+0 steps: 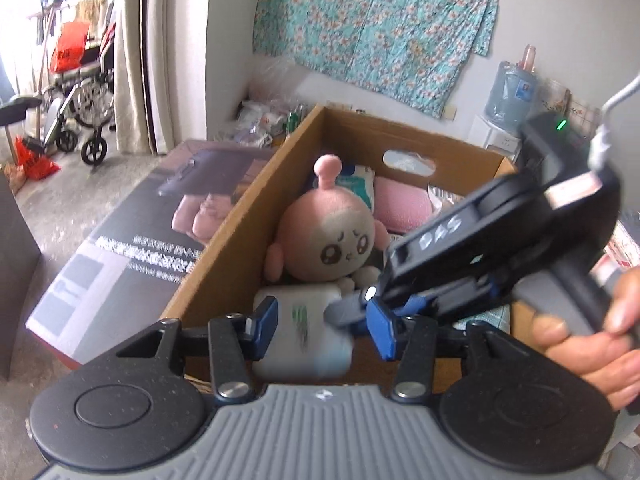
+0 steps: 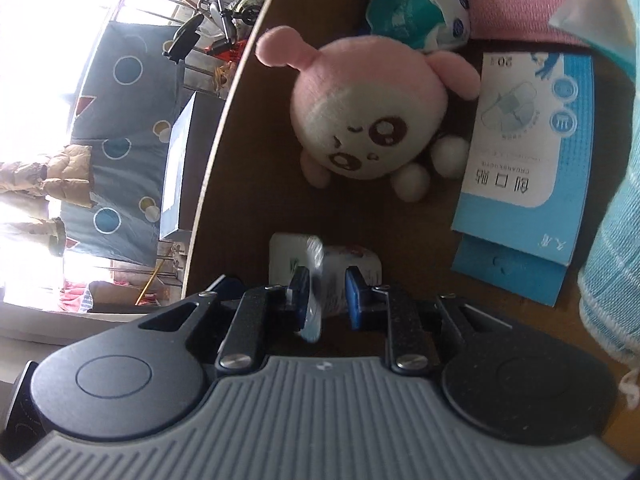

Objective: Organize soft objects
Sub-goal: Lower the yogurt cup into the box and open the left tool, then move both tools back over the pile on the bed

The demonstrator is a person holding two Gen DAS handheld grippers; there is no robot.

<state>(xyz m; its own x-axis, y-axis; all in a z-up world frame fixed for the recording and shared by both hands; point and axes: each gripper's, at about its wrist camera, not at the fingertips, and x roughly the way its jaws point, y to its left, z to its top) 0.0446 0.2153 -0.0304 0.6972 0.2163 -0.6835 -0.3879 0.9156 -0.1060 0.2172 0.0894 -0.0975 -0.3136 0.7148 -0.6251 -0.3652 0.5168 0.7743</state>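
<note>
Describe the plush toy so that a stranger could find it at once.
Look inside the open cardboard box. The plush toy lies against its left wall, beyond the white packet. Only it has a round pink head with a stalk on top and a pale face.

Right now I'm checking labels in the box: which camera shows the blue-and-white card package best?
The right wrist view: the blue-and-white card package lies flat on the box floor beside the pink plush toy, its printed face fully visible. The left wrist view shows none of it clearly; the right gripper blocks that area.
</note>
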